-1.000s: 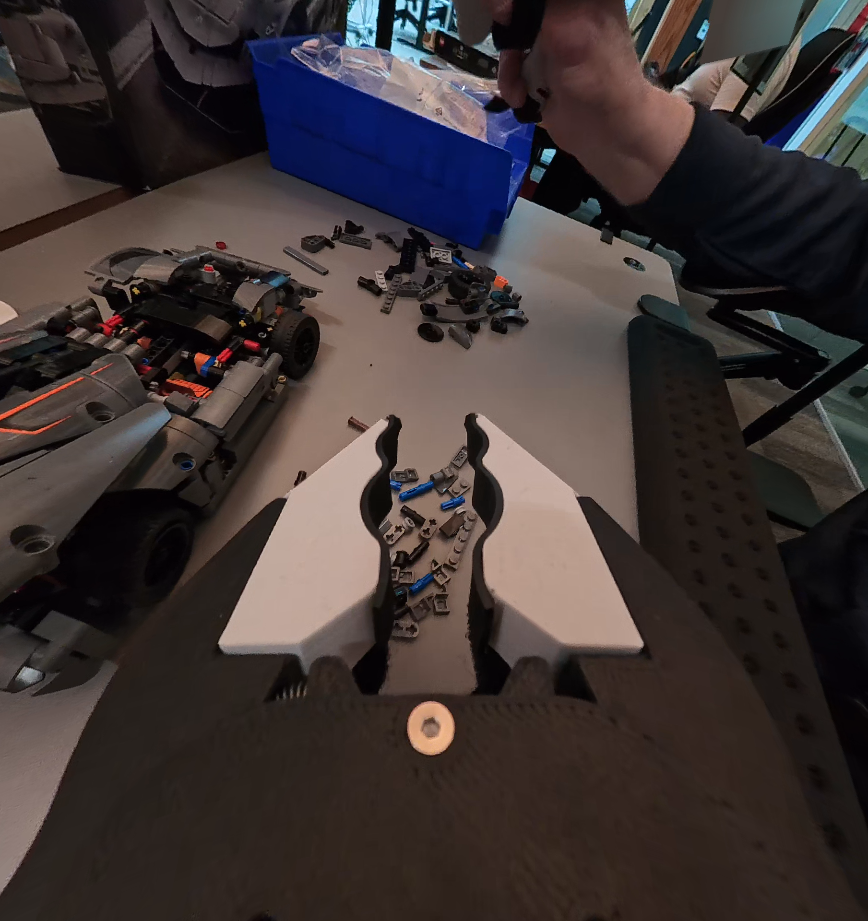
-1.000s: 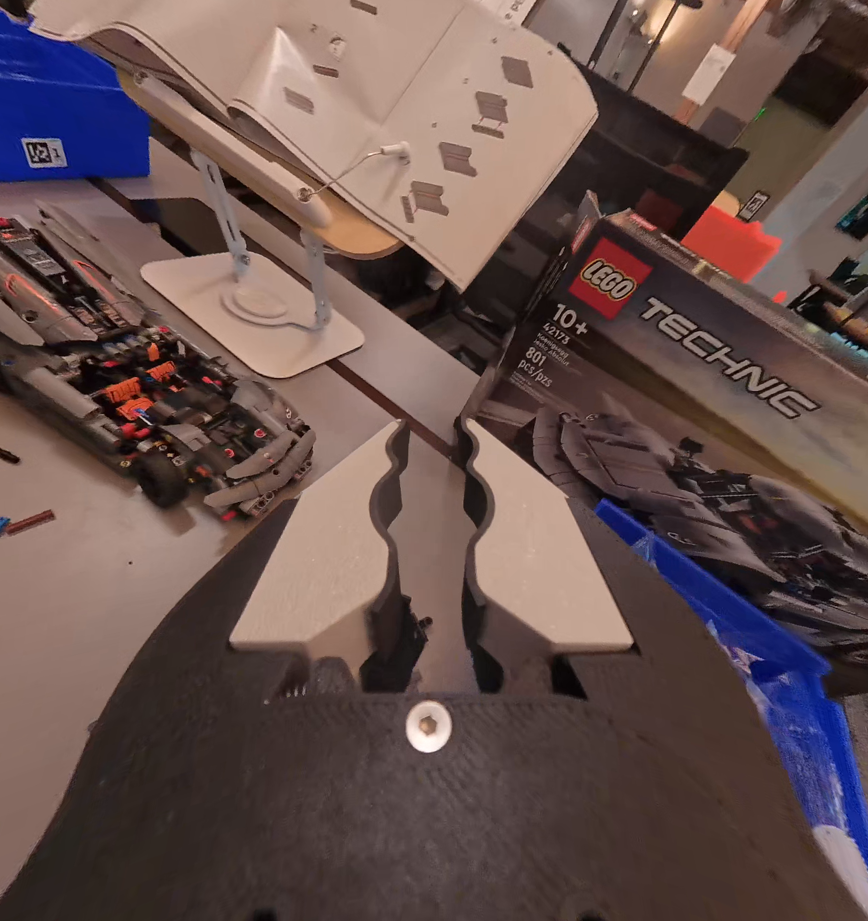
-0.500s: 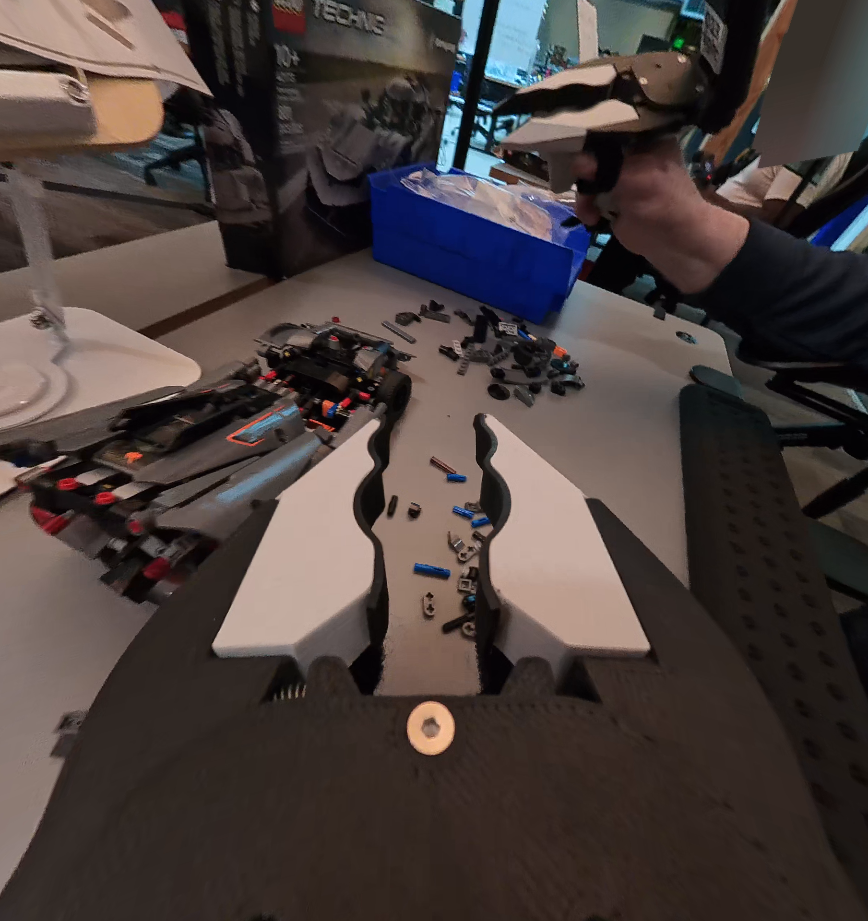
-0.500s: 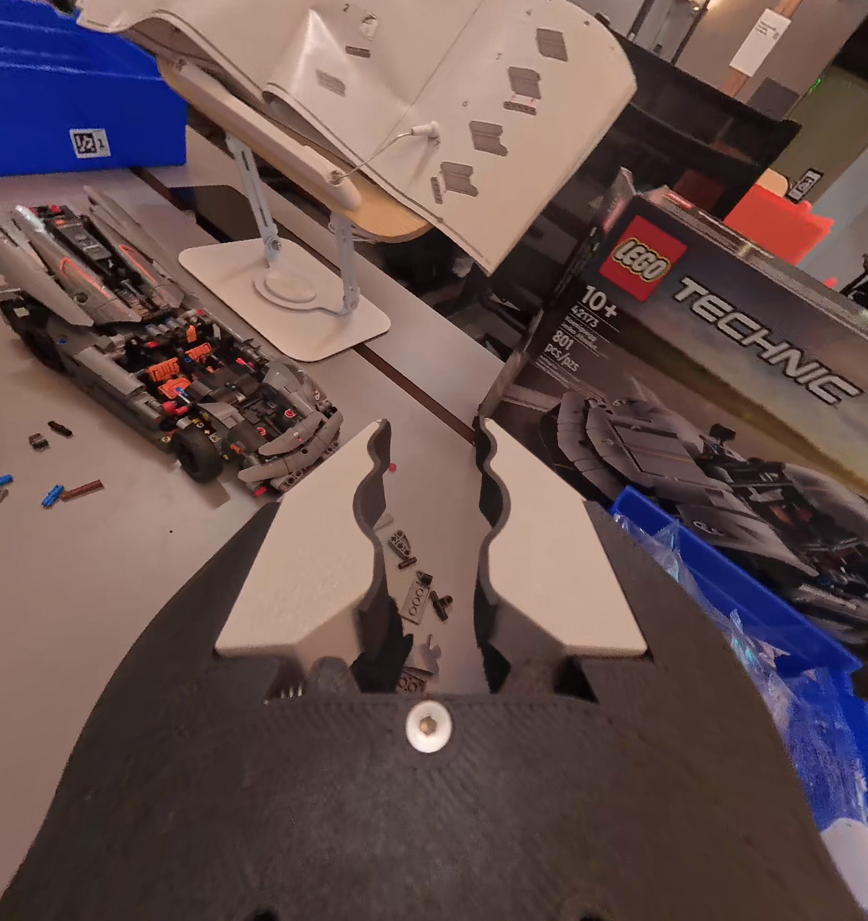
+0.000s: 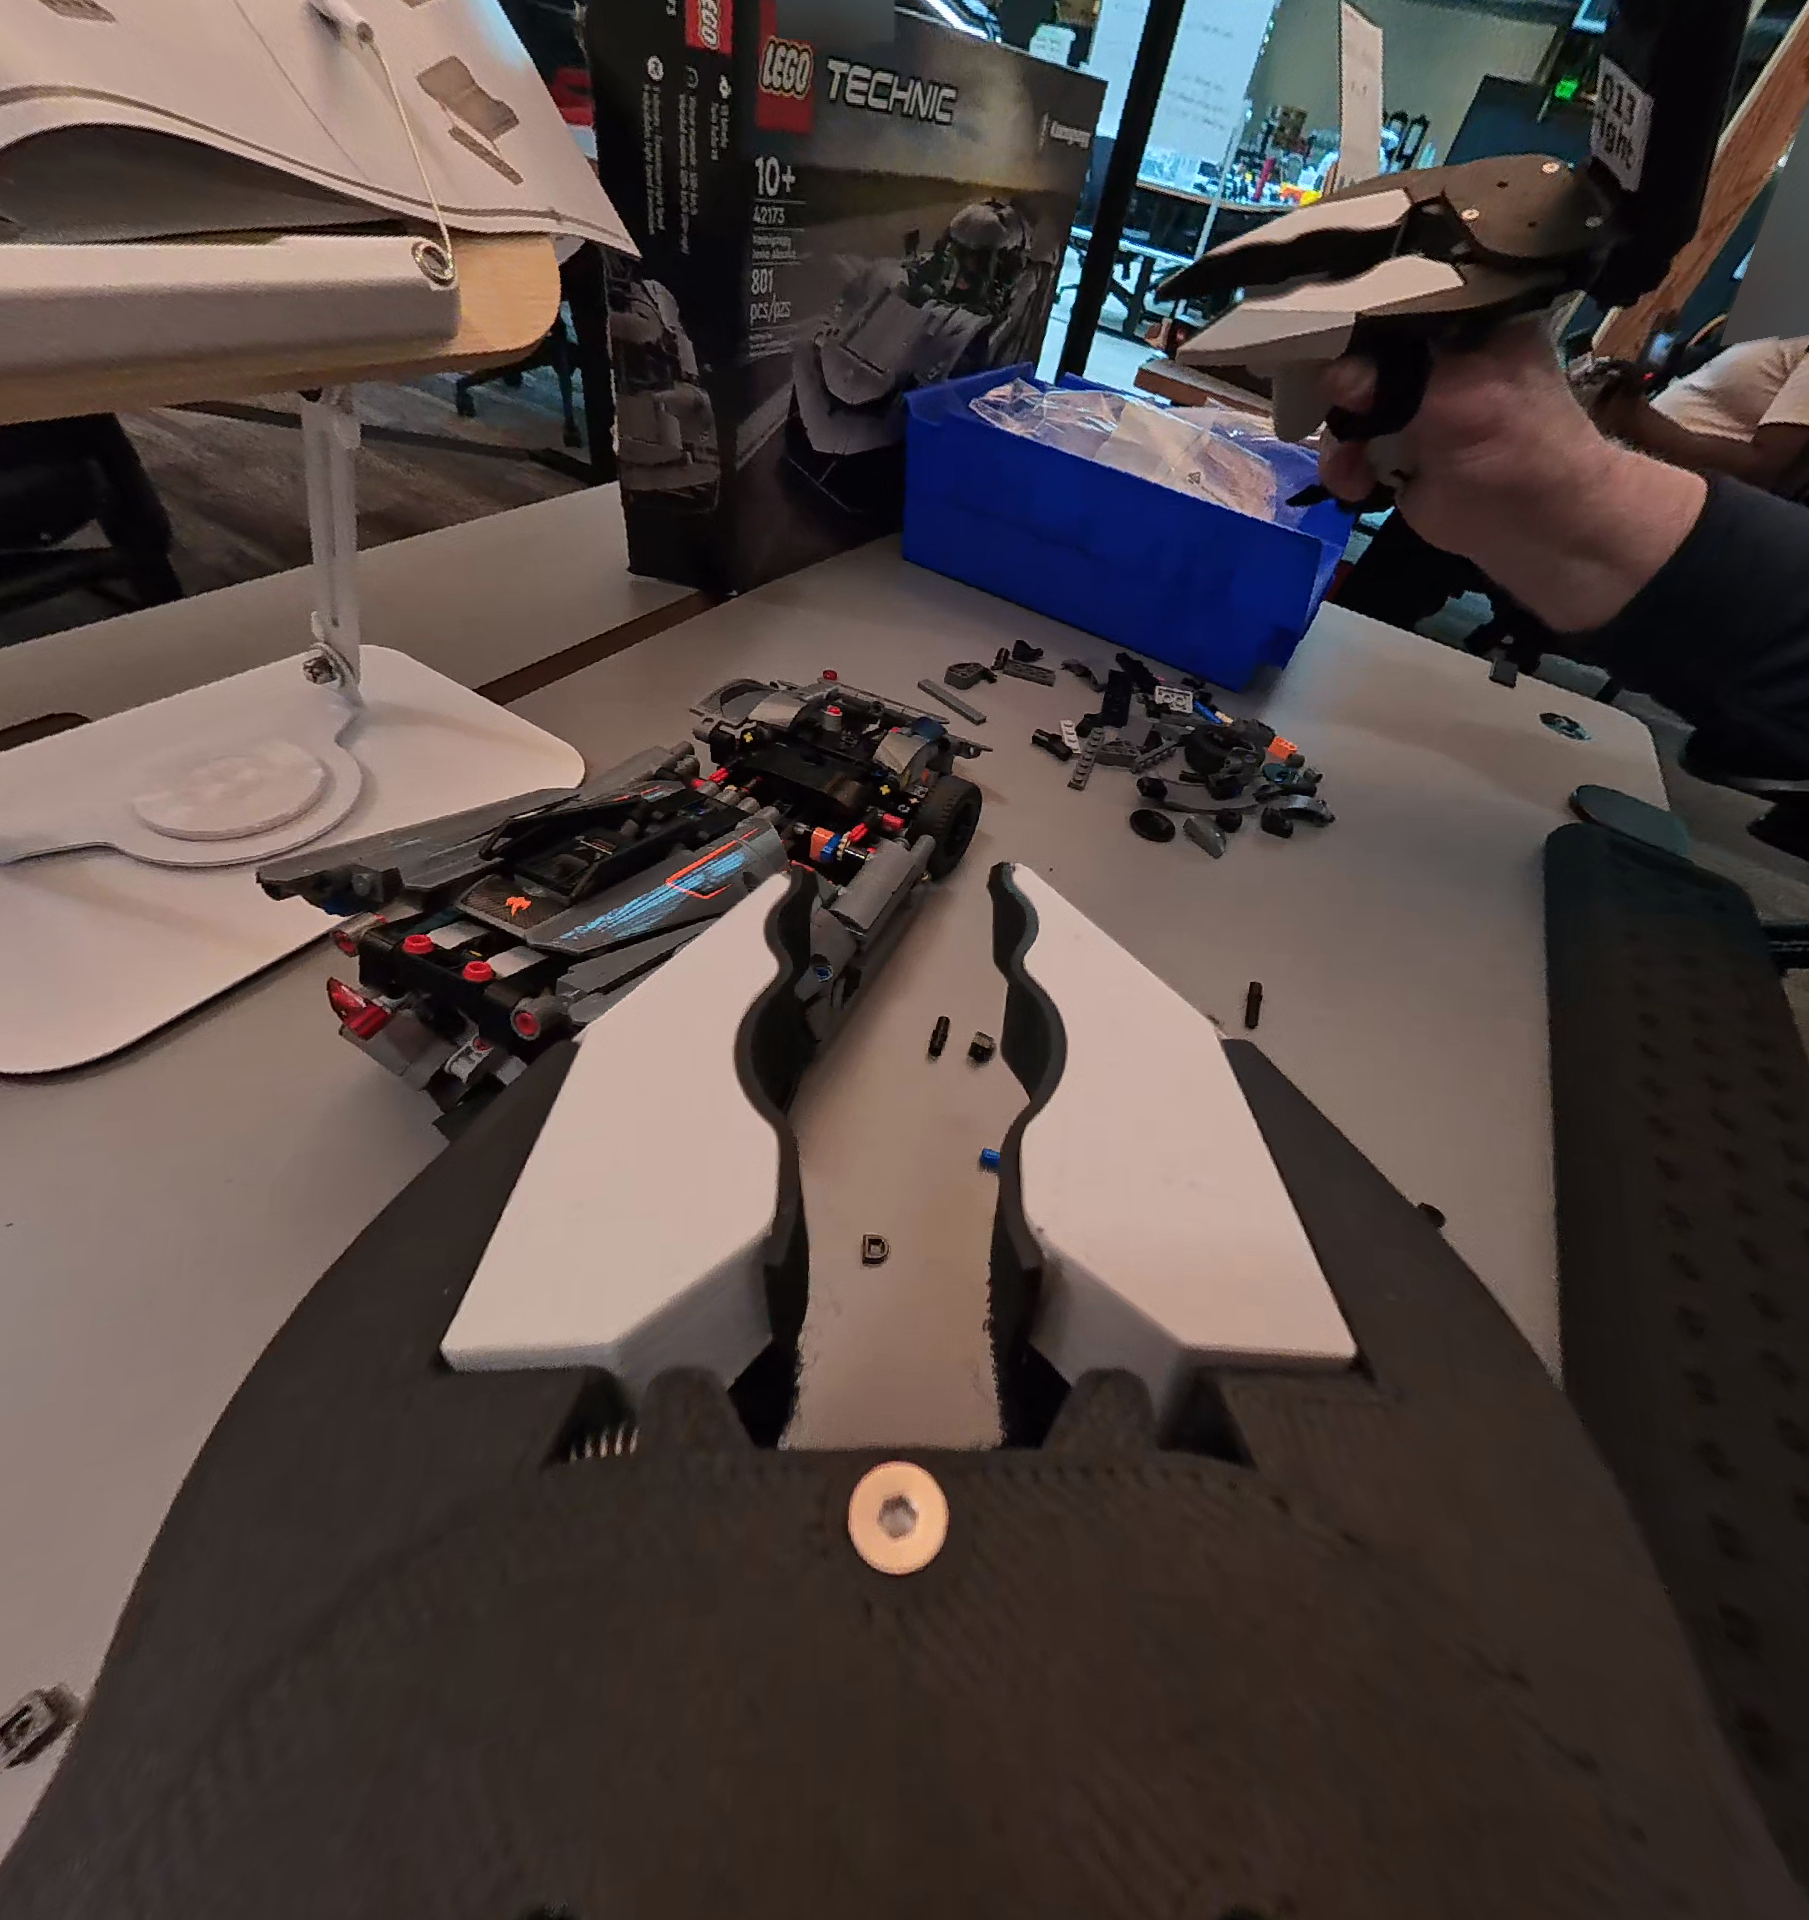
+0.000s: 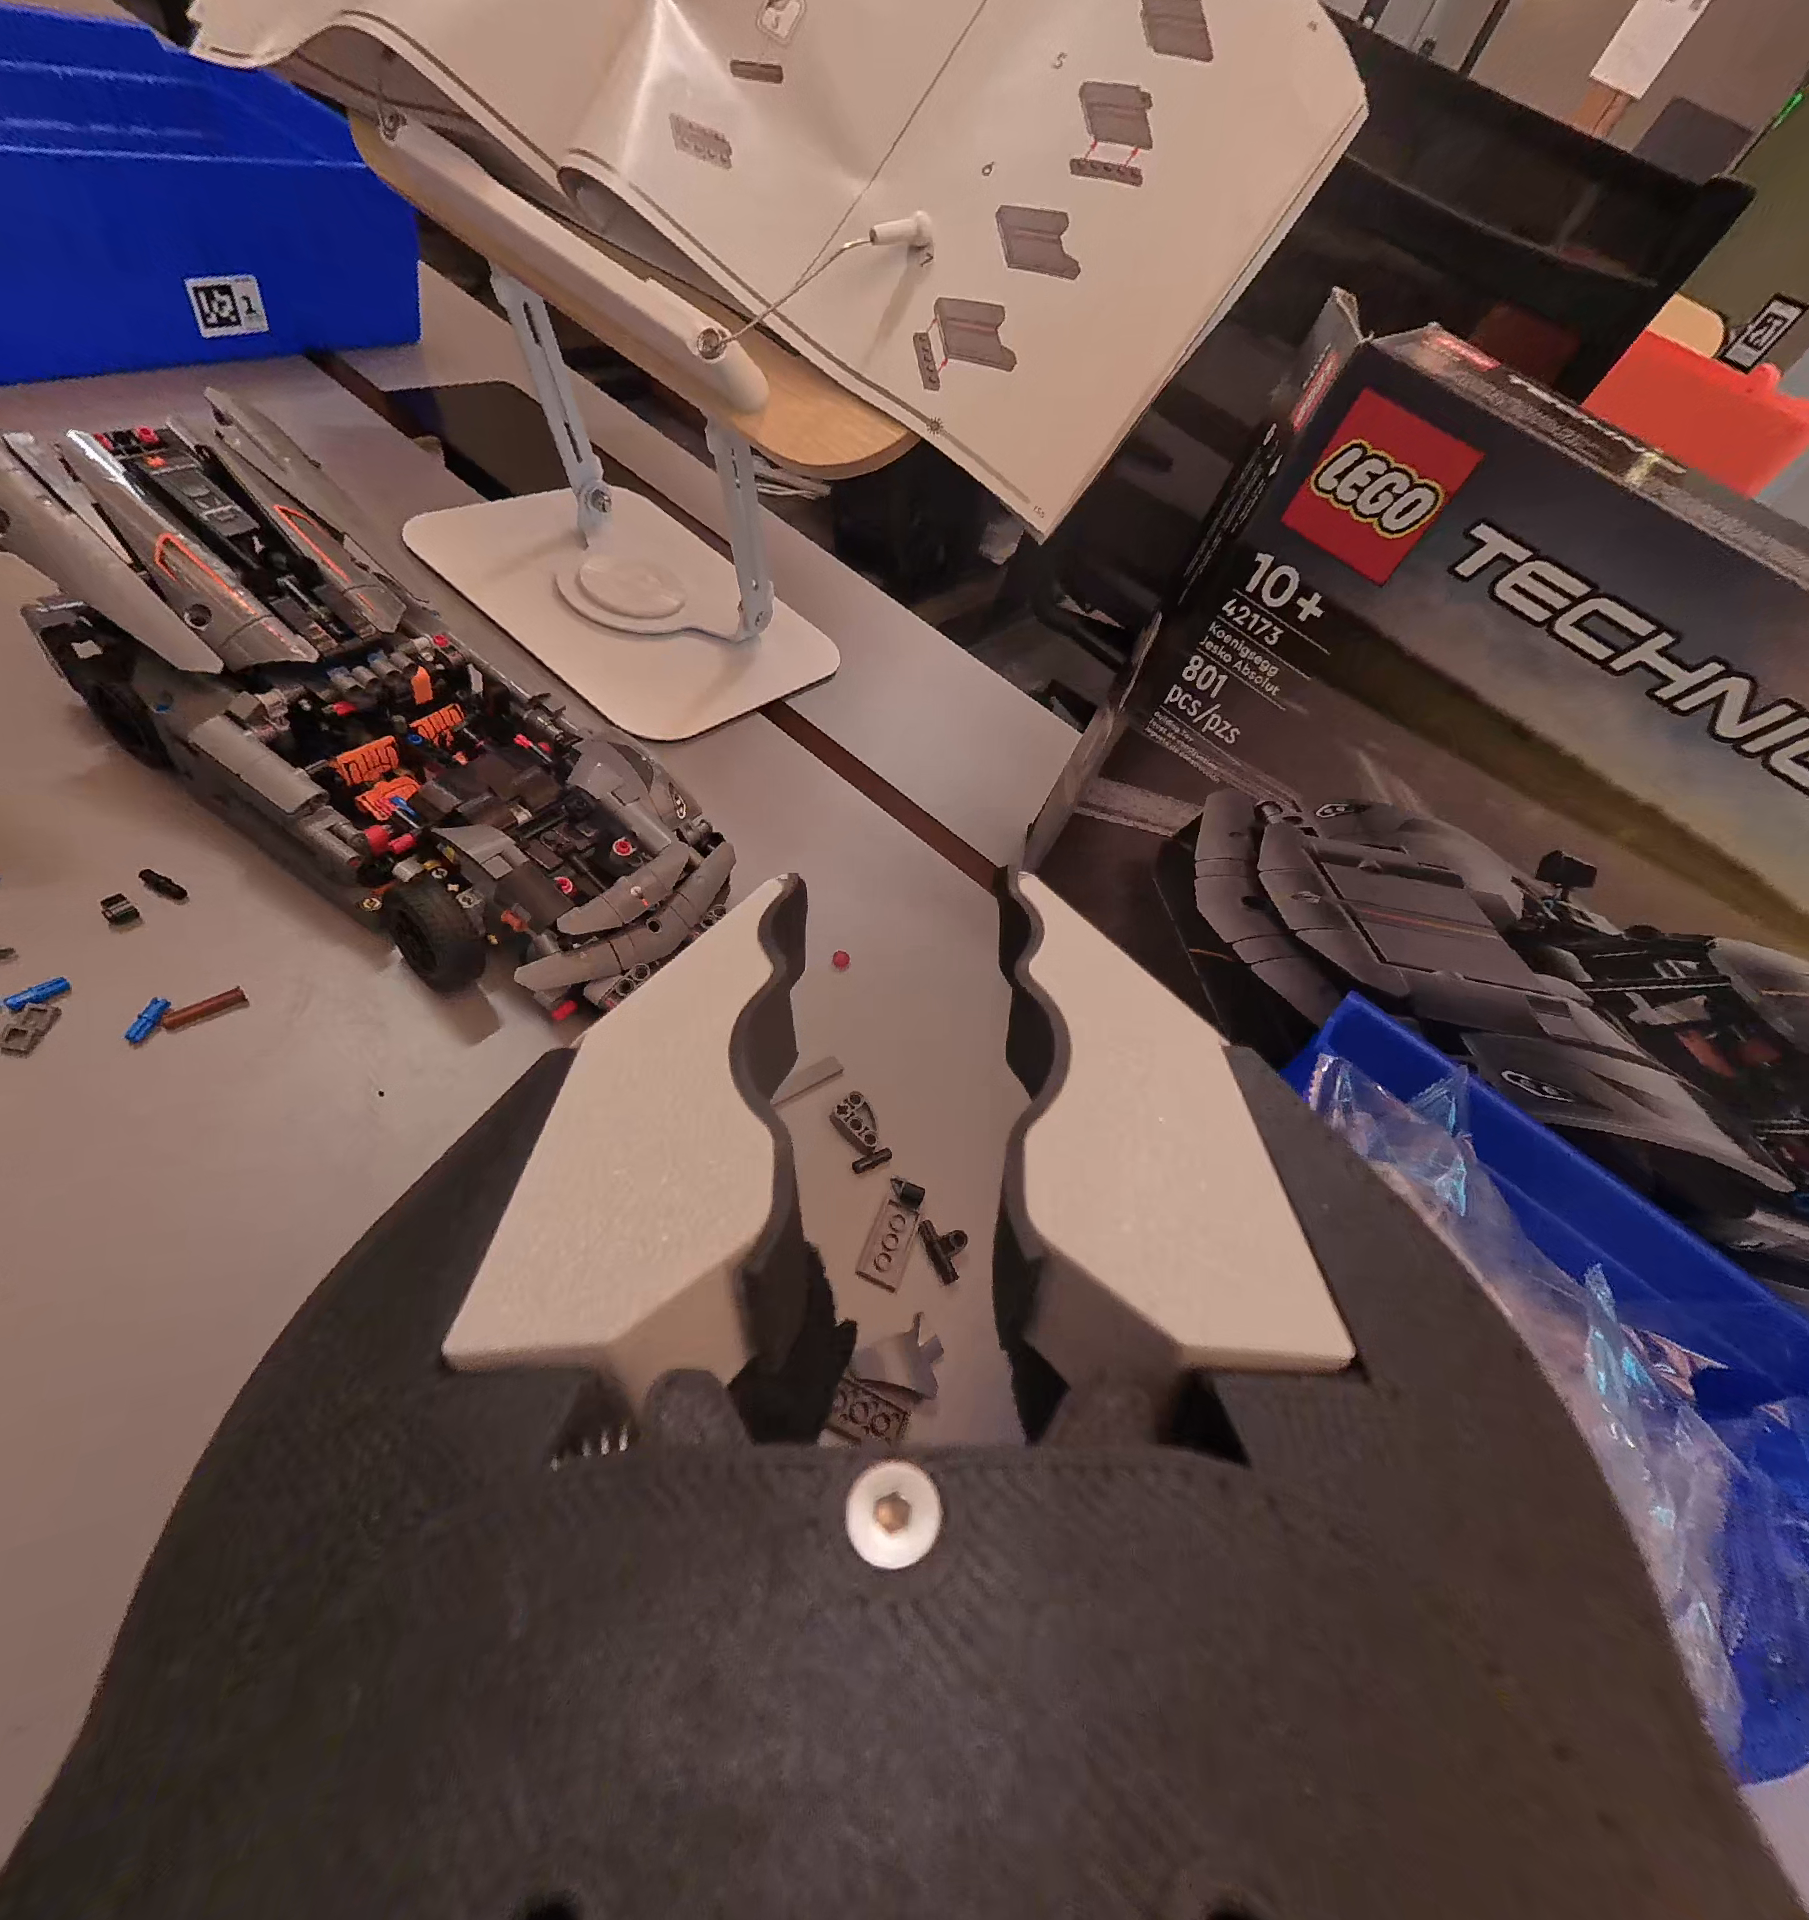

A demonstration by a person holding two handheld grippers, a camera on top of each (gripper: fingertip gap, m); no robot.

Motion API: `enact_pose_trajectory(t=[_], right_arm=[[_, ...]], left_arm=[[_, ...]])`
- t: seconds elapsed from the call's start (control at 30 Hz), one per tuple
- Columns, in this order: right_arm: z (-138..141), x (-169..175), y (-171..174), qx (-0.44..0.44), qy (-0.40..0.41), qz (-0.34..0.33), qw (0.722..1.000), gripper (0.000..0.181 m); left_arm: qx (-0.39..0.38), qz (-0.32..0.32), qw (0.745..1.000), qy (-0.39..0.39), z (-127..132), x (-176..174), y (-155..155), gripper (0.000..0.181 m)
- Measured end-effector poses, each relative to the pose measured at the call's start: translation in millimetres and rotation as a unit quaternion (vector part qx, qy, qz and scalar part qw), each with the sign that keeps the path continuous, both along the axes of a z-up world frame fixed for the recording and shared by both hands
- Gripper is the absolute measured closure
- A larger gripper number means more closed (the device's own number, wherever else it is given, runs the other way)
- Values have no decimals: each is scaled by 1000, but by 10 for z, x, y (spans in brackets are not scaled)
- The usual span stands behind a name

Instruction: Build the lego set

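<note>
Claws (image 5: 895,883) (image 6: 905,894) agape, empty — wavy white fingers; angular grey car (image 5: 630,883).

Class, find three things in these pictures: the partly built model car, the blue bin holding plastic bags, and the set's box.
Model car (image 5: 609,894): left wrist view, on its dark rear bodywork.
Blue bin (image 5: 1108,540): left wrist view, on its front wall.
Set's box (image 6: 1451,831): right wrist view, on its printed front face.

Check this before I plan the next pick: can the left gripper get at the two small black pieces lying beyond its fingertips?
Probably yes. The left gripper is open and empty, and the two small black pieces lie on bare table between its fingers. The car model sits just left.
</note>
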State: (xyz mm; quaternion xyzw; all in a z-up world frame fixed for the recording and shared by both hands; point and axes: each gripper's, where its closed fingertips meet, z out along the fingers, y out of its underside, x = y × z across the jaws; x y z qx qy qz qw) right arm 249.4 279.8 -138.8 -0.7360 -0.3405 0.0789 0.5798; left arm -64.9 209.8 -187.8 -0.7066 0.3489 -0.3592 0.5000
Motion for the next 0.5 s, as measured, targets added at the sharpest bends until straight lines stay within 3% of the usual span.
enact_pose_trajectory(t=[0.27, 0.5], right_arm=[[-113, -63, 11, -19, -11, 8, 1000, 135], [-37, 65, 58, -25, 23, -11, 999, 124]], left_arm=[[0, 29, 1000, 7, -41, -107, 96, 144], [-9, 34, 999, 15, -108, -127, 125, 143]])
